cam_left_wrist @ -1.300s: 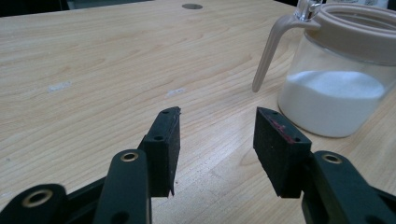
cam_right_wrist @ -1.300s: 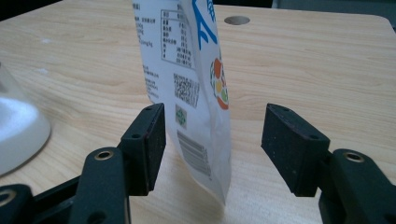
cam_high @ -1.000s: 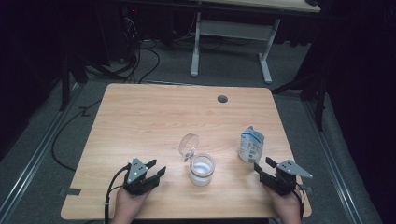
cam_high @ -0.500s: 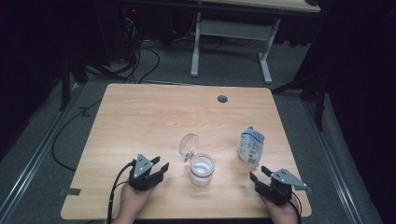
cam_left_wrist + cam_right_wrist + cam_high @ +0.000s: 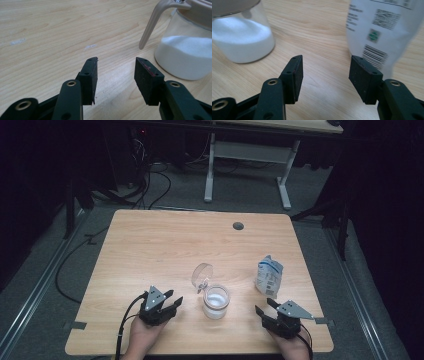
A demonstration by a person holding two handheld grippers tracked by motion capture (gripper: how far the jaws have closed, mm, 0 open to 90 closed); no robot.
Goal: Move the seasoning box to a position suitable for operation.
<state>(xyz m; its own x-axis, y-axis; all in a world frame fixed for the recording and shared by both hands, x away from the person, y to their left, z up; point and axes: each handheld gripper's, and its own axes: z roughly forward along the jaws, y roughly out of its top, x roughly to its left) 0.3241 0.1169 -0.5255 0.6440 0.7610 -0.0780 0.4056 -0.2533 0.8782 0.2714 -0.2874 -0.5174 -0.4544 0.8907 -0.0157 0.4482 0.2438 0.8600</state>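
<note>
A glass jar (image 5: 216, 301) half full of white powder stands near the table's front, its hinged lid (image 5: 202, 275) tipped open behind it. To its right stands a white pouch (image 5: 268, 276). My left gripper (image 5: 172, 300) rests left of the jar, open, pointing past it; the jar (image 5: 185, 55) and its lid clasp (image 5: 152, 25) lie right of the empty left gripper (image 5: 116, 67). My right gripper (image 5: 264, 309) sits in front of the pouch, open; its jaws have just been closing slightly with nothing between them. The right gripper (image 5: 325, 67) faces the gap between jar (image 5: 242, 42) and pouch (image 5: 382, 32).
The wooden table (image 5: 165, 245) has a round cable hole (image 5: 238, 226) near its far edge. Beyond the table stands another desk's white frame (image 5: 245, 155), and cables (image 5: 150, 190) lie on the floor at the back left.
My right gripper has drawn back toward the table's front edge and slightly left, away from the pouch. The left gripper has stayed put.
</note>
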